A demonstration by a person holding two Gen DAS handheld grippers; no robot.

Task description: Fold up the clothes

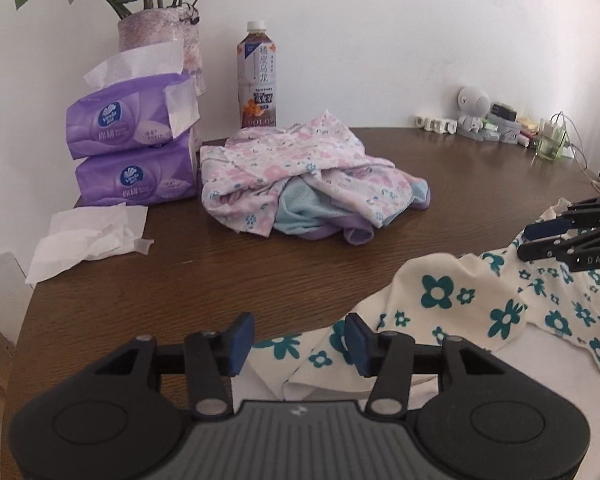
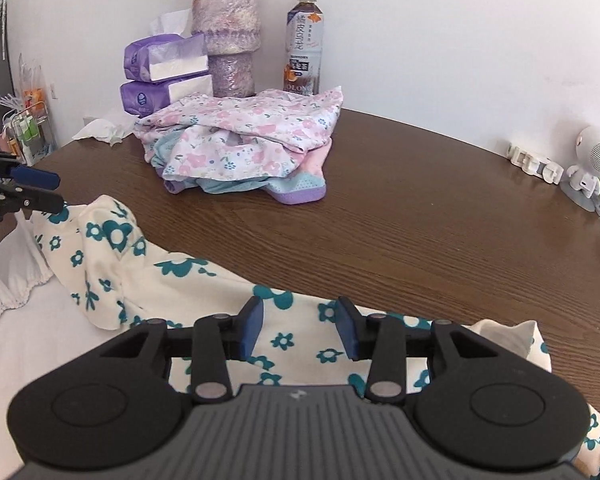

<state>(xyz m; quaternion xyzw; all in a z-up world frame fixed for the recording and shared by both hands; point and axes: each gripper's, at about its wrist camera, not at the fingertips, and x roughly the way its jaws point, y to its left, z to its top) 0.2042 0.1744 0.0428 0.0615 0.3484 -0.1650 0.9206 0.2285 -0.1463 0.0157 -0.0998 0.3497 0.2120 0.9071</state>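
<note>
The left wrist view shows a crumpled tissue (image 1: 88,240) lying flat before two stacked tissue packs (image 1: 134,150), and small clutter with a cable in the far right corner. The right wrist view shows instead a wire rack (image 2: 28,132) at the left wall, and a white gathered fabric (image 2: 12,280) beside the garment (image 2: 180,280).

The garment is cream with teal flowers. It lies rumpled on the near edge of the brown table (image 1: 260,272), part hanging over the edge, well apart from the pile (image 1: 312,184) of pink floral clothes near the vase (image 2: 228,32) and bottle (image 1: 258,76).

The left gripper (image 1: 298,340) is open above the cloth, its pads not pressing it. The right gripper (image 2: 300,326) is open too, with cloth under the gap.
</note>
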